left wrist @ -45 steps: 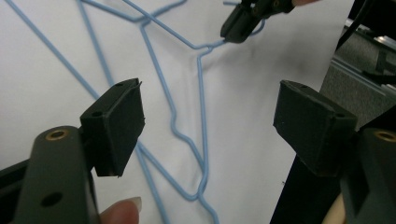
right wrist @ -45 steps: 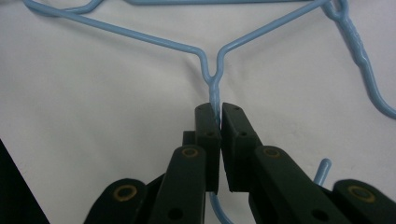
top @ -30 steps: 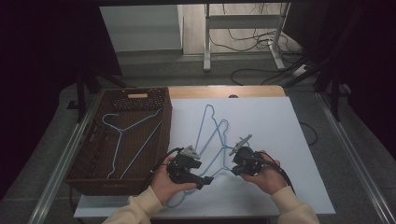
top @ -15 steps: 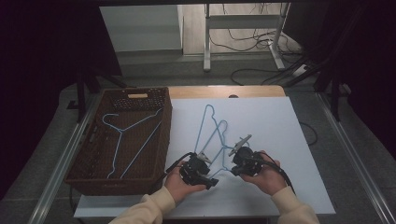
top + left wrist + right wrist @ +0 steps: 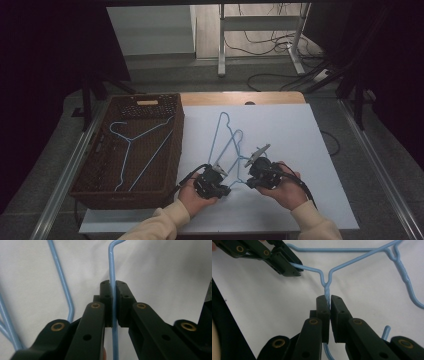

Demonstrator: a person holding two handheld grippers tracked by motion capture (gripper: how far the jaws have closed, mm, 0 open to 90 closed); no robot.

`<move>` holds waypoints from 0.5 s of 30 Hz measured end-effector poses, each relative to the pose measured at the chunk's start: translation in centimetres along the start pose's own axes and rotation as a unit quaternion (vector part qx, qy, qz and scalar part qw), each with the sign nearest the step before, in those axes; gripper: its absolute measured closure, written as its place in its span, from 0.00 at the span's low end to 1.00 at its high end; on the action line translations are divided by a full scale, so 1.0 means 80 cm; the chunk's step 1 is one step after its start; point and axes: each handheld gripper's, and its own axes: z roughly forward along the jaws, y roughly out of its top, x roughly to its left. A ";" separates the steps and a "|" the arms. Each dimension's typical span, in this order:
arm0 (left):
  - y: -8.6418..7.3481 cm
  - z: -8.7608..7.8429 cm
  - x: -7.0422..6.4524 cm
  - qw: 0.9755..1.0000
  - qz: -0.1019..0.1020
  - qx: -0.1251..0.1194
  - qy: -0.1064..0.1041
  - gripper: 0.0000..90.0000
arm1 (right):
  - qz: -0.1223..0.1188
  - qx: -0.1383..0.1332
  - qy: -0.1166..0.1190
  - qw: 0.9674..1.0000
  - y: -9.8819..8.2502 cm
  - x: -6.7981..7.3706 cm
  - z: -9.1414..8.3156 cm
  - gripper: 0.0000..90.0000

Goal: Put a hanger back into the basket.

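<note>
Far left on the table: brown wicker basket (image 5: 90, 170), one blue wire hanger (image 5: 132, 150) lying flat inside it.

Just right of the basket, white sheet (image 5: 300, 135) covering the table top. Two more blue hangers lie on it, overlapping, hooks pointing away from the person. The farther one (image 5: 220, 131) is untouched. The nearer hanger (image 5: 234, 150) is the one being worked.

Left gripper (image 5: 216, 181), in the person's left hand (image 5: 192, 195) near the front edge of the sheet: jaws have just been closing and now sit clamped on the nearer hanger's wire. Left gripper view confirms it, the blue wire (image 5: 113, 290) runs straight between the pads, both pressing on it. A second blue wire (image 5: 61, 280) lies on the sheet off to the side, clear of the jaws.

Right gripper (image 5: 252, 175), in the right hand (image 5: 285, 187), just beside the left one: jaws pinched on the same hanger at its twisted neck (image 5: 327, 291), right below where the two shoulders split. Right gripper view also shows the left gripper (image 5: 294, 271) gripping one shoulder wire, and the other hanger's hook (image 5: 409, 290) lying off to the right.

Both grippers close together, not touching each other.
</note>
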 end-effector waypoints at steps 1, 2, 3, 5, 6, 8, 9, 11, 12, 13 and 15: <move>0.000 -0.001 0.001 1.000 -0.001 -0.001 0.002 0.95 | 0.001 -0.006 0.001 1.000 0.000 0.000 -0.001 0.95; 0.000 -0.004 0.001 1.000 -0.007 -0.007 0.003 0.95 | 0.003 -0.014 0.003 1.000 0.000 -0.001 -0.003 0.94; 0.000 -0.007 0.001 1.000 -0.008 -0.011 0.008 0.95 | 0.003 -0.034 0.006 0.999 -0.001 -0.002 -0.007 0.89; 0.000 -0.012 0.002 1.000 -0.009 -0.023 0.013 0.95 | 0.011 -0.074 0.011 0.997 -0.003 -0.005 -0.015 0.76; 0.000 -0.015 0.002 0.999 -0.009 -0.027 0.015 0.95 | 0.015 -0.101 0.007 0.995 -0.004 -0.006 -0.021 0.67; 0.000 -0.022 0.003 0.999 -0.012 -0.039 0.021 0.95 | 0.029 -0.163 -0.002 0.986 -0.009 -0.009 -0.037 0.55; 0.000 -0.025 0.003 0.999 -0.013 -0.044 0.022 0.95 | 0.033 -0.189 -0.002 0.981 -0.012 -0.011 -0.044 0.50; 0.000 -0.031 0.003 0.998 -0.018 -0.055 0.028 0.95 | 0.036 -0.229 -0.009 0.973 -0.018 -0.015 -0.055 0.43; -0.001 -0.033 0.003 0.998 -0.018 -0.059 0.030 0.95 | 0.039 -0.252 -0.013 0.967 -0.022 -0.018 -0.062 0.41; -0.001 -0.036 0.003 0.997 -0.022 -0.068 0.033 0.95 | 0.040 -0.266 -0.016 0.963 -0.025 -0.019 -0.065 0.39; -0.001 -0.042 0.005 0.996 -0.022 -0.078 0.039 0.95 | 0.041 -0.294 -0.025 0.955 -0.033 -0.022 -0.073 0.38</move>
